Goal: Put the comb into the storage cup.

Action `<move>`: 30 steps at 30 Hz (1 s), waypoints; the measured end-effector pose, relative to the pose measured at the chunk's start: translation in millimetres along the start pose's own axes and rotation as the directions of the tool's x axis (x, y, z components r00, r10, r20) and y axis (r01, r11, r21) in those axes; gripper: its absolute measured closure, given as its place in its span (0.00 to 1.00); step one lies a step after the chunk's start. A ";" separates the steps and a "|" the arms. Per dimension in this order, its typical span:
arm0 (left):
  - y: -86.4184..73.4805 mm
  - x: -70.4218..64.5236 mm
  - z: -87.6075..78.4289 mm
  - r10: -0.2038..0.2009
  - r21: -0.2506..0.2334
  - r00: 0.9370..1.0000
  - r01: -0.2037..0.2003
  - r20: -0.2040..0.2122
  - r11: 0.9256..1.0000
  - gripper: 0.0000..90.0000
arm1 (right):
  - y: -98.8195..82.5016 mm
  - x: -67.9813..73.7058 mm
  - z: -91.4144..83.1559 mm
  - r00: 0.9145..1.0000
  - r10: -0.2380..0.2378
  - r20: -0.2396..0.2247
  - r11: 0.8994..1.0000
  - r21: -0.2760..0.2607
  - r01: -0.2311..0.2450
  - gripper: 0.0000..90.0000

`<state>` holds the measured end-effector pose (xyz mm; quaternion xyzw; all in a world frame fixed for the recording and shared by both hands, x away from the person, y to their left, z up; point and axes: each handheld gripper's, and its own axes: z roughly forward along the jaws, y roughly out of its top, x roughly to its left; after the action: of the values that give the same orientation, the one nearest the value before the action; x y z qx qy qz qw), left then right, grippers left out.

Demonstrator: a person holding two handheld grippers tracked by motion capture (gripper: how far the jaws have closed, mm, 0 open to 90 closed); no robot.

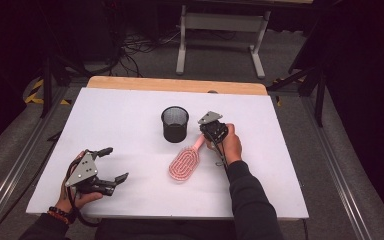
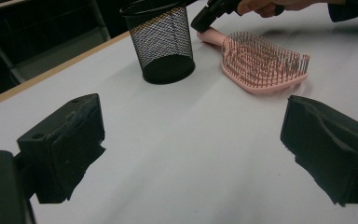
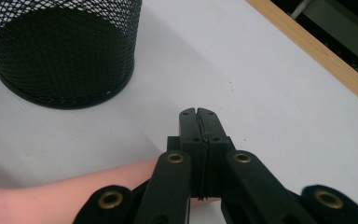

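Note:
A pink paddle hairbrush (image 1: 184, 165) lies bristles up on the white table sheet (image 1: 120, 110), its handle pointing toward a black mesh cup (image 1: 175, 124) that stands upright just behind it. My right gripper (image 1: 206, 136) is over the handle end, jaws pressed together with nothing between them. In the right gripper view its shut jaws (image 3: 199, 115) sit above the pink handle (image 3: 51, 191), with the cup (image 3: 60, 51) ahead. My left gripper (image 1: 118, 163) rests near the front left corner, open and empty. The left gripper view looks between its jaws (image 2: 191, 140) at the brush (image 2: 261, 65) and cup (image 2: 161, 42).
The table's wooden far edge (image 1: 175, 84) runs behind the sheet. Beyond it are a white stand's legs (image 1: 220, 45) and cables on the floor. Metal rails flank the table on both sides.

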<state>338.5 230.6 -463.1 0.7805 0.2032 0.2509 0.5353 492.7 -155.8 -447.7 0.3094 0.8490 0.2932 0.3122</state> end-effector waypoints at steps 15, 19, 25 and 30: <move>-0.6 -1.6 -1.3 0.001 0.017 1.000 -0.001 0.009 1.000 0.08 | -2.4 2.8 1.1 1.000 -0.021 -0.003 0.999 0.032 0.021 1.00; -0.9 -2.3 -0.2 0.007 0.020 1.000 -0.007 0.009 1.000 0.08 | -4.2 1.8 -0.6 1.000 -0.006 -0.005 0.999 0.039 0.006 1.00; -1.3 -2.3 -0.2 0.014 0.029 1.000 -0.014 0.006 0.999 0.08 | -9.9 -0.6 -3.5 0.999 0.033 -0.004 0.999 0.031 -0.033 1.00; -1.4 -2.6 -0.1 0.015 0.030 1.000 -0.016 0.013 0.999 0.08 | -12.3 0.0 -5.1 0.999 0.040 0.007 0.999 0.028 -0.040 1.00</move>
<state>336.3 229.6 -464.8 0.7916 0.1976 0.2470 0.5227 484.9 -165.2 -453.0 0.3318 0.8457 0.2863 0.3046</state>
